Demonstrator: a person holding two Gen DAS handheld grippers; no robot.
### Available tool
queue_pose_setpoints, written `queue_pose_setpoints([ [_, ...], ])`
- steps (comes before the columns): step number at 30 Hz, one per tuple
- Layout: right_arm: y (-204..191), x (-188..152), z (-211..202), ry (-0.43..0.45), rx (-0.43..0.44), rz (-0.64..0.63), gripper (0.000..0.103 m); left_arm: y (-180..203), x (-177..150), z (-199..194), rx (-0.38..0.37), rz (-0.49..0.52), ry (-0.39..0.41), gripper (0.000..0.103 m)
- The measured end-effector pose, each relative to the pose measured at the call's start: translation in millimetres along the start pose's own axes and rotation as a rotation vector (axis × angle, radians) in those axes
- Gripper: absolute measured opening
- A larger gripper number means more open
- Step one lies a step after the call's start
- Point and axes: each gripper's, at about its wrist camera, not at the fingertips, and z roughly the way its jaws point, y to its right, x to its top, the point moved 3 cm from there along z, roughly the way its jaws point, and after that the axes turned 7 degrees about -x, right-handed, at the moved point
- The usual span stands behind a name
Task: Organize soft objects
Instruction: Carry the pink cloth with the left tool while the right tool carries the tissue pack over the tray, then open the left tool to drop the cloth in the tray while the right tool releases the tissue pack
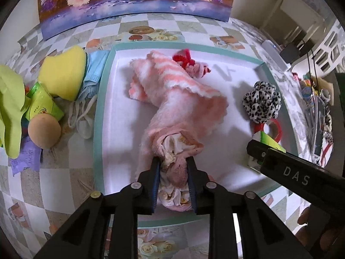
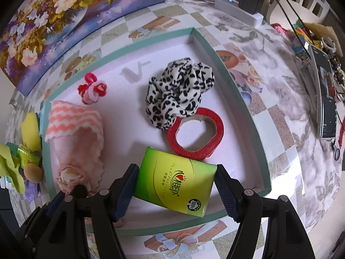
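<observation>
A white tray with a teal rim (image 1: 98, 112) (image 2: 243, 99) lies on the table. My left gripper (image 1: 173, 166) is shut on the near end of a rolled pink cloth (image 1: 172, 99), which lies in the tray and also shows in the right wrist view (image 2: 75, 133). My right gripper (image 2: 175, 172) is closed on a green tissue pack (image 2: 174, 181) over the tray's near right part; the pack's corner shows in the left wrist view (image 1: 269, 139). A leopard-print scrunchie (image 2: 179, 92) (image 1: 262, 101), a red tape ring (image 2: 196, 131) and red-pink hair ties (image 2: 92, 88) (image 1: 189, 62) lie in the tray.
Left of the tray lie a yellow sponge (image 1: 63, 73), blue face masks (image 1: 92, 75), a green tissue pack (image 1: 42, 103), a beige ball (image 1: 44, 131), a yellow-green glove (image 1: 10, 108) and a purple packet (image 1: 25, 159). A flower painting (image 1: 133, 0) stands behind. Clutter and a phone (image 2: 326, 95) lie right.
</observation>
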Motion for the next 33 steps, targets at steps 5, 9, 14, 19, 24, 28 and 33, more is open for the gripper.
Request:
queue_pose_setpoints([
  [5,-3,4,-8,0.034,-0.010,-0.012,0.075,-2,5,-9,-0.006,-0.021,0.026,0.055],
  [9,-3,9,-16,0.069,-0.027,-0.008,0.076,-7,10,-20,-0.028,-0.053,0.063,0.075],
  [14,2,13,-21,0.096,-0.033,0.009,0.076,-20,17,-31,0.003,-0.092,0.109,0.076],
  [19,5,12,-22,0.100,-0.037,0.019,0.076,-33,19,-35,0.024,-0.134,0.124,0.076],
  [24,5,13,-22,0.110,-0.050,0.018,0.091,-43,18,-36,0.035,-0.176,0.131,0.098],
  [28,8,14,-21,0.108,-0.055,0.033,0.091,-52,18,-40,0.037,-0.213,0.150,0.098],
  [33,9,15,-21,0.114,-0.054,0.039,0.100,-58,17,-40,0.032,-0.243,0.146,0.098],
])
